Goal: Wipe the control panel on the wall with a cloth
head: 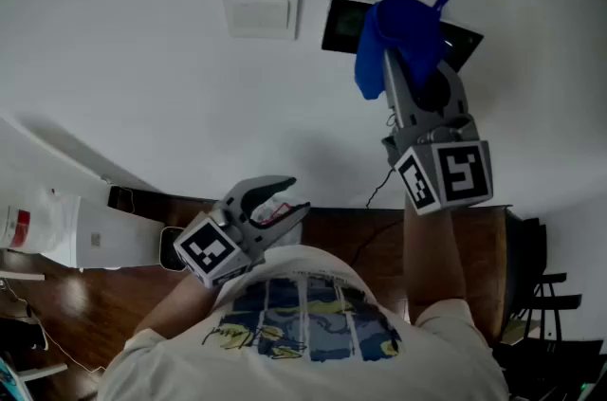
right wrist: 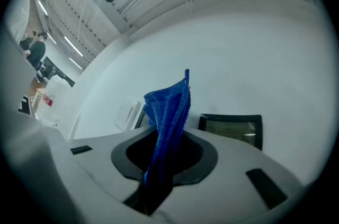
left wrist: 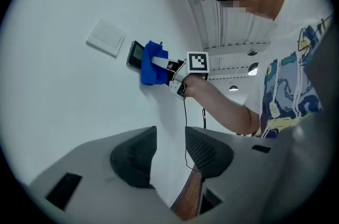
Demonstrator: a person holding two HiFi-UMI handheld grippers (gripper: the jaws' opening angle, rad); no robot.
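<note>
In the upper right of the head view, the right gripper (head: 410, 58) is raised to the white wall (head: 142, 86) with its 2 jaws clenched on a blue cloth (head: 394, 34). The cloth bunches over the jaw tips and lies against the dark control panel (head: 343, 25), covering its middle, so only the panel's left part and right corner show. The right gripper view shows the same hold: the cloth (right wrist: 168, 112) stands up in a folded ridge from between the closed jaws of the right gripper (right wrist: 164, 157), with the panel (right wrist: 233, 127) just behind it to the right. A white switch plate (head: 262, 10) sits on the wall just left of the panel, apart from the cloth. The left gripper (head: 275, 200) hangs low at centre left of the head view, near the person's printed shirt (head: 303, 323) and well apart from the panel. In the left gripper view its 2 jaws (left wrist: 168, 151) stand released with nothing between them.
</note>
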